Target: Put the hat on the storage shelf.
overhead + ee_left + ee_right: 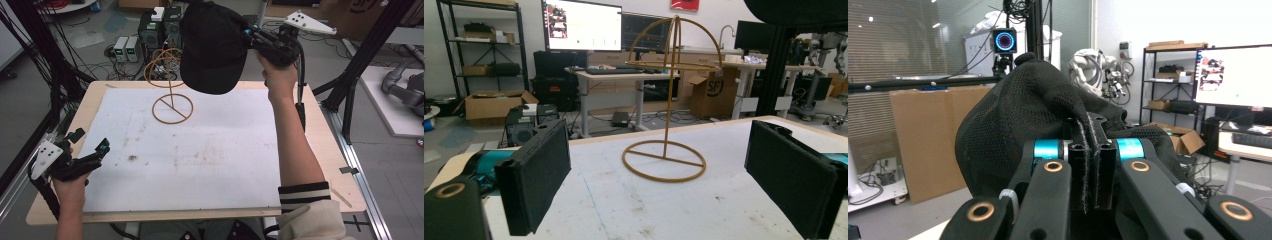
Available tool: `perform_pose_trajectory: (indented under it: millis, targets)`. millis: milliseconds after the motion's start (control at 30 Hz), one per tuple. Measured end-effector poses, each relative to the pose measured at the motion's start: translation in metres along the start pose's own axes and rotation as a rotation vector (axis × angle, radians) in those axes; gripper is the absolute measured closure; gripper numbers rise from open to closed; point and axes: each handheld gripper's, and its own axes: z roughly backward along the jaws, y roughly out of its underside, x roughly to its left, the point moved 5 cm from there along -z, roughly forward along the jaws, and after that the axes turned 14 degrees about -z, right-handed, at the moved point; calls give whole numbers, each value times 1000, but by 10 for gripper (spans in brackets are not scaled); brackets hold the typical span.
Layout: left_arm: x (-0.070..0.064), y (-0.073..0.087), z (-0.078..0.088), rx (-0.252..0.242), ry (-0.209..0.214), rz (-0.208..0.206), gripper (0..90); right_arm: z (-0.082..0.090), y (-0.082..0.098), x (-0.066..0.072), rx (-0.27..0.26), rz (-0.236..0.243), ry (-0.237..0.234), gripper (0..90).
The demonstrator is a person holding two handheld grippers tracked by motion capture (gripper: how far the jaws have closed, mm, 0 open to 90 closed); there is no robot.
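The tabletop (200, 165) carries the wire hat stand (171, 82) at its far edge. The right gripper (248, 39) (jaws clamped on fabric) holds the black cap (212, 45) aloft beside the stand's dome for hanging. The left gripper (102, 148) rests released.

Lab room, grey floor
Monitors (581, 25) are glowing on desks; shelving (479, 50) is holding boxes; cables (65, 55) are lying across the floor (385, 165).

The right hand-held gripper (248, 36) is raised at the far side on an outstretched forearm, jaws pinched together on black fabric. The left hand-held gripper (100, 150) rests low near the front-left corner, jaws spread wide.
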Motion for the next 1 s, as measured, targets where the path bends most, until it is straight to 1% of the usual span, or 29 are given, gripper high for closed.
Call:
perform_pose_trajectory:
  millis: [167,333,467,600,833,1000]
  targets:
    - [0,-1,1,-3,1,0,113,-15,1,9,0,1,-12,892]
    - [0,-1,2,-6,0,0,113,-29,2,16,-2,-16,-28,892]
    - [0,-1,3,-8,6,-4,111,-41,5,21,1,-21,-38,892]
    - [0,-1,4,-9,3,-2,110,-52,10,26,7,-25,-43,891]
    - [1,-1,5,-10,-1,-3,110,-73,15,33,9,-49,-62,891]
    - [3,-2,7,-12,-5,-2,110,-87,17,41,15,-42,-70,891]
